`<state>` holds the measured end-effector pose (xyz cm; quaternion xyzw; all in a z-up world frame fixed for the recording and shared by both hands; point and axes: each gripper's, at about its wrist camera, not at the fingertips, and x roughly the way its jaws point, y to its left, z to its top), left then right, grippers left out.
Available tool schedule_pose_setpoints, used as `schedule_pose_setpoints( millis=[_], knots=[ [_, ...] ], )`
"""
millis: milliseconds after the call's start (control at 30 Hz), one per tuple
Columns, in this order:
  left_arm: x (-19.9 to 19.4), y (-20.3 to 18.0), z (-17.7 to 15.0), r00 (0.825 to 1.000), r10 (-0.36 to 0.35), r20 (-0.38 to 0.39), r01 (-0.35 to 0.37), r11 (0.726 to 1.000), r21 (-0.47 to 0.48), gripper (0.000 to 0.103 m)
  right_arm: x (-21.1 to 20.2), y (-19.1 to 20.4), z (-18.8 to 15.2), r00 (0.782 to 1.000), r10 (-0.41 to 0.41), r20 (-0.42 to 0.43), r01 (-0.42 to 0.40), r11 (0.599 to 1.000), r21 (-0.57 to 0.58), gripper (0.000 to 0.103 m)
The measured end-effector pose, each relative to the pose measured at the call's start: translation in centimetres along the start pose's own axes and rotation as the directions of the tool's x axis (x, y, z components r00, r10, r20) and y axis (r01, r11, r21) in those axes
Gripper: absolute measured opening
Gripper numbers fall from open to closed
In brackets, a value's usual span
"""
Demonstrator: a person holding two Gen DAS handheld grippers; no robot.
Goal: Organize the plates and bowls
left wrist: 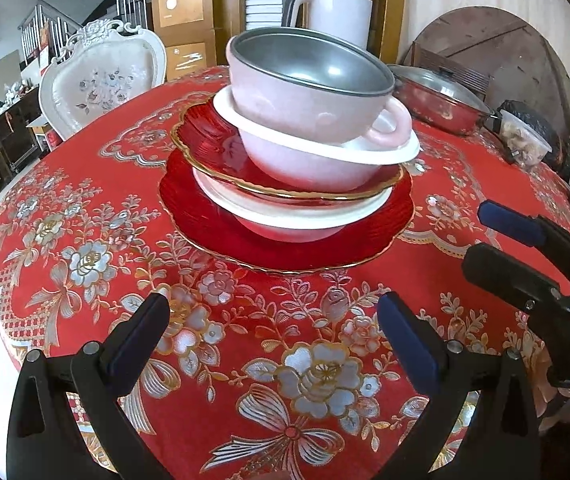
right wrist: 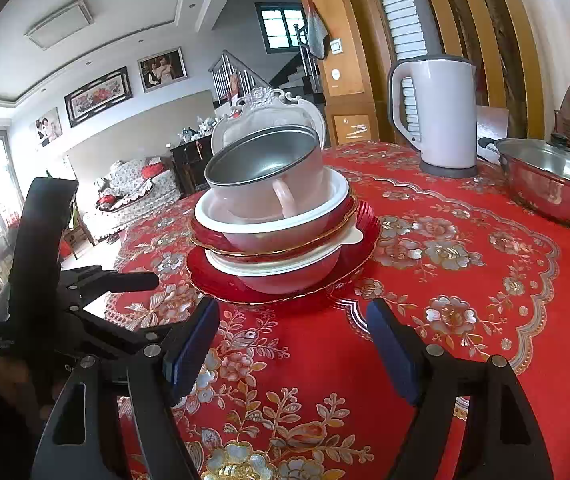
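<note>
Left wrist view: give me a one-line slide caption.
Open left gripper faces a tilted stack of bowls and red plates on the floral tablecloth.

Red floral tablecloth (left wrist: 85, 216), pink cup (left wrist: 305, 96).

The left hand-held gripper (left wrist: 271, 334) has its jaws spread wide with nothing between the blue-padded fingers (left wrist: 135, 334). The right hand-held gripper (right wrist: 293, 344) is likewise wide apart and holds nothing, its fingers (right wrist: 393, 350) pointing forward. The two sit side by side at about the same height, each showing in the other's view. A hand (right wrist: 3, 380) grips the left one's handle.
</note>
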<state>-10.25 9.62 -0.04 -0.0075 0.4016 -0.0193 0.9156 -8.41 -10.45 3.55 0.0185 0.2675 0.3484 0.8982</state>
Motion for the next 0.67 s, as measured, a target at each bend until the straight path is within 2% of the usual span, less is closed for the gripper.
schedule_pose_setpoints(
  millis=[233, 400, 567, 667],
  knots=[
    [0.11, -0.86, -0.17, 1.000, -0.010, -0.012, 0.010, 1.000, 0.028, 0.103, 0.11, 0.03, 0.01, 1.000, 0.001, -0.006, -0.001, 1.000, -0.001, 0.078],
    [0.80, -0.56, -0.13, 0.994, -0.099, -0.050, 0.098, 0.995, -0.028, 0.103, 0.11, 0.00, 0.03, 1.000, 0.001, -0.006, -0.001, 1.000, -0.001, 0.078],
    [0.80, -0.19, -0.25, 0.999, -0.034, -0.030, 0.033, 0.999, -0.033, 0.103, 0.12, 0.08, -0.05, 1.000, 0.001, -0.008, -0.001, 1.000, 0.000, 0.078],
    [0.75, -0.19, -0.18, 0.999, -0.039, -0.029, 0.038, 0.999, -0.032, 0.103, 0.15, 0.04, -0.06, 1.000, 0.001, -0.006, -0.001, 1.000, 0.004, 0.078]
  ],
)
